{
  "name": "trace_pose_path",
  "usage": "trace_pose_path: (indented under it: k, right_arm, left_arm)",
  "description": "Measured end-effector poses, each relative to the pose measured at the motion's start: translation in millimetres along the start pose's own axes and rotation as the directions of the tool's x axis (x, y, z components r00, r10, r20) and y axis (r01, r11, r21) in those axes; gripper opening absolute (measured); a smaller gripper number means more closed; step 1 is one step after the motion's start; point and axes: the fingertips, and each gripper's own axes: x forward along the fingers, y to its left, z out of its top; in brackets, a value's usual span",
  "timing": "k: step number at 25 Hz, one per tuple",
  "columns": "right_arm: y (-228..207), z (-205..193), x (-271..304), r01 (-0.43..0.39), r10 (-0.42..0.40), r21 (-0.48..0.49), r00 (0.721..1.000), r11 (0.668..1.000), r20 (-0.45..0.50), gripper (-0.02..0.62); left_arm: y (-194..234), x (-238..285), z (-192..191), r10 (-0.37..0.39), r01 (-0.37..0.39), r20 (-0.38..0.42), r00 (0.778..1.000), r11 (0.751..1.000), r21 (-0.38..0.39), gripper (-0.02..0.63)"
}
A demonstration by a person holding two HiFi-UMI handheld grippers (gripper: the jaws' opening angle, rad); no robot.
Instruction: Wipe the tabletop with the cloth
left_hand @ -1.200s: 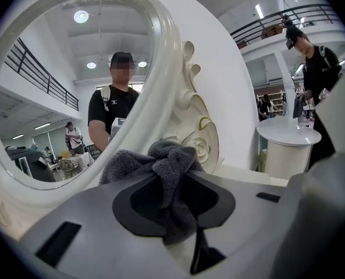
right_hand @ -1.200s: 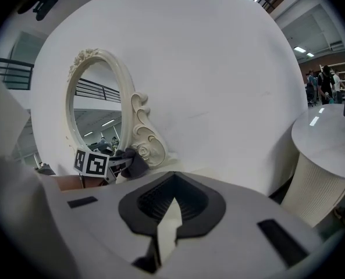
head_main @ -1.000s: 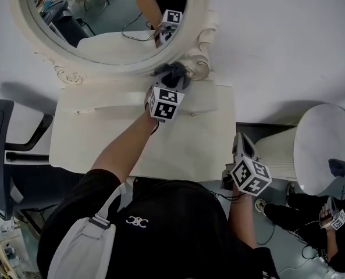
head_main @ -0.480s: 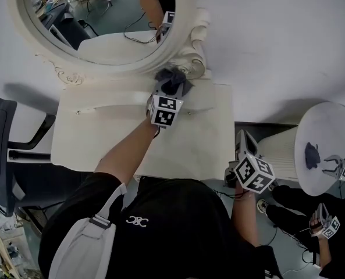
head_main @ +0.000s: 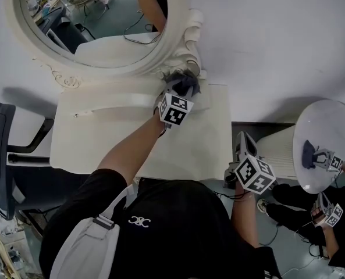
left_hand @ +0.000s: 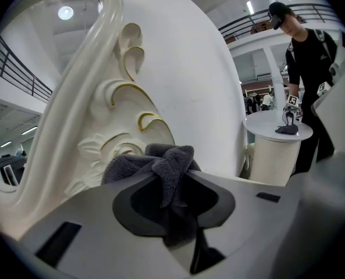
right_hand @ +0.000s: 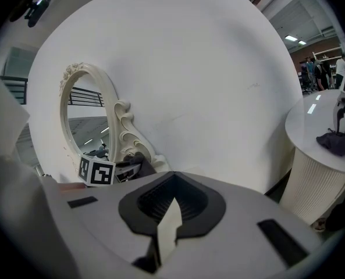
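Note:
A dark grey cloth (head_main: 182, 85) lies bunched on the cream tabletop (head_main: 102, 138), at the back right by the carved foot of the oval mirror (head_main: 187, 39). My left gripper (head_main: 180, 93) is shut on it. In the left gripper view the cloth (left_hand: 166, 167) bulges out between the closed jaws, close against the mirror's scrollwork (left_hand: 125, 97). My right gripper (head_main: 242, 145) hangs off the table's right front corner, jaws together with nothing in them. In the right gripper view its jaws (right_hand: 169, 214) point toward the mirror, and the left gripper's marker cube (right_hand: 96, 172) shows there.
A round white side table (head_main: 329, 127) stands to the right, with another dark cloth (head_main: 308, 154) and another person's gripper on it. A dark chair (head_main: 0, 150) sits left of the dressing table. The white wall runs directly behind the mirror.
My left gripper has slid the cloth to the right along the table's back edge, up to the mirror's foot. The right gripper has barely moved.

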Motion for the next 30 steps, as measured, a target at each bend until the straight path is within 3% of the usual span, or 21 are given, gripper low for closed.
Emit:
trace_pose_path:
  k: [4,15,25,30]
  right_arm:
    - [-5,3,-2,0.008,-0.008,0.007,1.000,1.000,0.010,0.005]
    - [2,4,3,-0.007,0.007,0.010,1.000,1.000,0.015,0.005]
    - [33,3,15,-0.068,0.068,-0.019,0.998,0.997,0.011,0.005]
    - [38,3,17,-0.074,0.075,-0.025,0.997,0.997,0.015,0.005]
  left_arm:
    - [-13,18,20,-0.025,0.025,0.000,1.000,0.998,0.051,0.098]
    - [1,4,61,0.013,-0.015,0.047,0.999,0.999,0.029,0.098]
    - [40,-43,126,0.061,-0.061,0.158,0.986,0.998,-0.003,0.098]
    - [58,-68,157,0.122,-0.128,0.224,0.967,0.992,0.015,0.098]
